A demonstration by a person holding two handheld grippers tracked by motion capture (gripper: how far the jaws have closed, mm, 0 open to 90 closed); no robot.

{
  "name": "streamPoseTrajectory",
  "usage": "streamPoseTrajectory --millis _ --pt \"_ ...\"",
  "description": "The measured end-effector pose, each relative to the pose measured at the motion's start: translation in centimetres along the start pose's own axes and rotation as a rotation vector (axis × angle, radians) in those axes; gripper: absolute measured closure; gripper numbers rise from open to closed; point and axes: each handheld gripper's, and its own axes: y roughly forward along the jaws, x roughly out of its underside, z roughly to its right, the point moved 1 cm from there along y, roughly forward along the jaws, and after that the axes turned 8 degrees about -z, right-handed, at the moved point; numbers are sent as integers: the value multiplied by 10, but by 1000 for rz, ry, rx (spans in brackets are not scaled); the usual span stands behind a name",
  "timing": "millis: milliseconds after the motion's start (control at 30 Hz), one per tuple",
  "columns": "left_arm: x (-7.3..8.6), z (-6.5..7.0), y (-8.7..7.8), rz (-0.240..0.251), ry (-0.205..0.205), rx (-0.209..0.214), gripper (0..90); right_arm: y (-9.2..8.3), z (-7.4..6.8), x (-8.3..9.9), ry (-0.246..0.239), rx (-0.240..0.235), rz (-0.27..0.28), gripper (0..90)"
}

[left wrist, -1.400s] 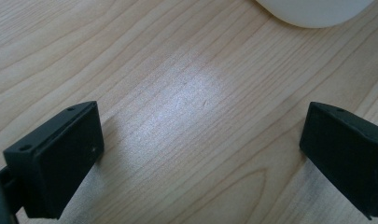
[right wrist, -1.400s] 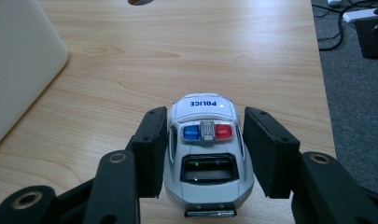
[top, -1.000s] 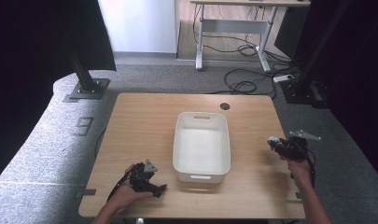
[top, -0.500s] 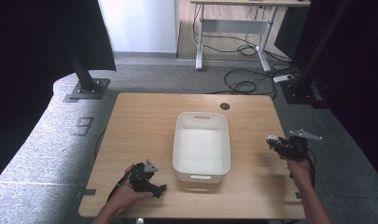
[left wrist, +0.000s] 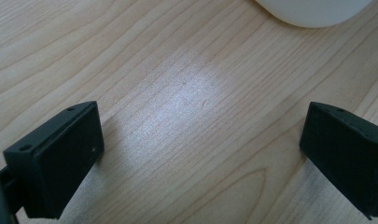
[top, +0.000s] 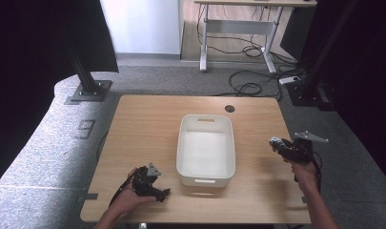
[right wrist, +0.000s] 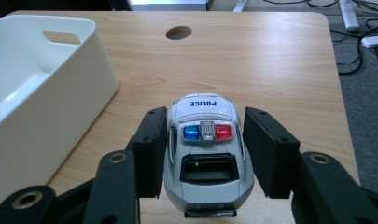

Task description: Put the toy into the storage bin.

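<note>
Two jaws of your right gripper (right wrist: 203,154) pinch a toy police car (right wrist: 205,154) by its sides, just right of the white bin (right wrist: 42,107); its front end is cut off. Your left gripper (left wrist: 200,149) rests with jaws spread over bare counter (left wrist: 177,70).

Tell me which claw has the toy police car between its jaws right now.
The right claw, beside the white bin, has the police car between its jaws. The left claw is open over bare table.
</note>
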Motion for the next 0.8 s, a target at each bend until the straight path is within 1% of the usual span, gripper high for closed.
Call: streamPoseTrajectory --millis 433,600,800 --pt "0 0 0 1 1 0 0 -3 -6 -3 -7 -10 8 508" --pt "0 0 0 1 0 1 0 -5 -10 -4 -24 -5 13 508" --pt "0 0 0 1 0 1 0 -6 -18 -6 -39 -16 13 508"
